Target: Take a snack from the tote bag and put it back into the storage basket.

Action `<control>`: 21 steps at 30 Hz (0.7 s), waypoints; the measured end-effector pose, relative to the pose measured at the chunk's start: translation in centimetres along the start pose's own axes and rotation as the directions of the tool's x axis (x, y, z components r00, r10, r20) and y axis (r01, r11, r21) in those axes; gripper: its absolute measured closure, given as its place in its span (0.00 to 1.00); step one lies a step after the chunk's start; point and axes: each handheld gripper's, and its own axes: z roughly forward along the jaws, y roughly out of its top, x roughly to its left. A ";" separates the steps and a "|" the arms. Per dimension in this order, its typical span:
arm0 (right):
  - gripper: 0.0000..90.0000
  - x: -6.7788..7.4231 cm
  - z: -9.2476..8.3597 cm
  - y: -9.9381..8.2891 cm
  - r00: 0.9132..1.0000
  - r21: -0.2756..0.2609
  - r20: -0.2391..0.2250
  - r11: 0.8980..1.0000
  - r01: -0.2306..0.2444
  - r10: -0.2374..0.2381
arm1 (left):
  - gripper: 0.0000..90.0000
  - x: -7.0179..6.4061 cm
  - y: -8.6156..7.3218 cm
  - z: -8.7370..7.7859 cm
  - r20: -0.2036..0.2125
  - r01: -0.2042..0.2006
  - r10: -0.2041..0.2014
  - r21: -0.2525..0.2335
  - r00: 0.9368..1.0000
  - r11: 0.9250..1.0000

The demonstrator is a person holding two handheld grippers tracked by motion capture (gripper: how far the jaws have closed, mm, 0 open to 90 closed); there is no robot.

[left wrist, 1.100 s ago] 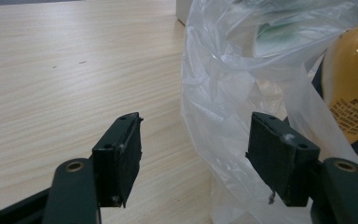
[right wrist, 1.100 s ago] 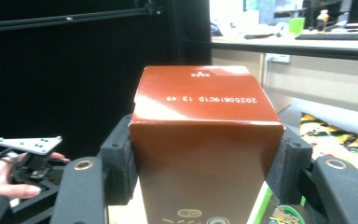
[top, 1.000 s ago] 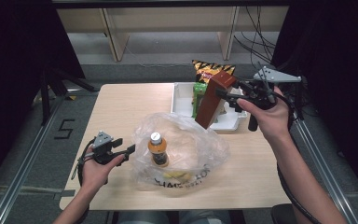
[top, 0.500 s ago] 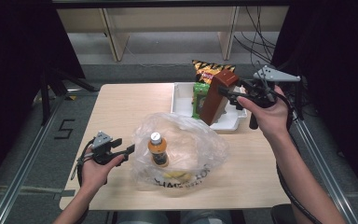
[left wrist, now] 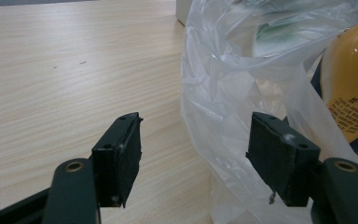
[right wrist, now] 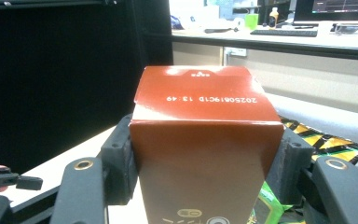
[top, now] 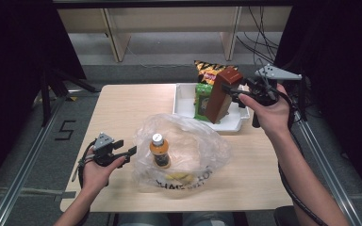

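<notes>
My right gripper (top: 232,92) is shut on a tall brown carton (top: 217,101), which hangs tilted over the white tray (top: 183,101) at the table's back right. In the right gripper view both black pads press the sides of the carton (right wrist: 205,107), with the right gripper (right wrist: 205,156) around its upper part. At the front left my left gripper (top: 129,151) stands open beside a clear plastic bag (top: 188,141) holding an orange bottle (top: 160,150). In the left gripper view the left gripper (left wrist: 196,154) has the bag's film (left wrist: 223,93) lying loose between its jaws, and the bottle (left wrist: 349,88) is behind it.
A green packet (top: 201,100) stands in the tray beside the carton. A yellow-and-black snack bag (top: 209,70) lies behind the tray at the table's far edge. Bare tabletop (top: 127,108) spreads across the left half. Dark curtains flank both sides.
My right gripper has shifted slightly to the right with the brown carton. The left gripper and the bag have stayed put.
</notes>
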 end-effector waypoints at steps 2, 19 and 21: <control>0.43 -0.2 0.2 0.0 1.000 -0.001 0.008 1.000 0.008 -0.008 | 0.38 0.0 0.0 0.0 -0.001 0.001 -0.001 0.001 1.000 1.000; 0.43 -0.9 1.5 -0.6 0.996 0.027 0.086 0.999 0.023 -0.025 | 0.38 0.1 -0.1 0.0 -0.002 0.006 -0.006 -0.002 1.000 1.000; 0.43 -1.0 1.7 -0.6 0.995 0.032 0.103 0.999 0.017 -0.021 | 0.38 0.1 -0.1 0.0 -0.002 0.006 -0.006 -0.003 1.000 1.000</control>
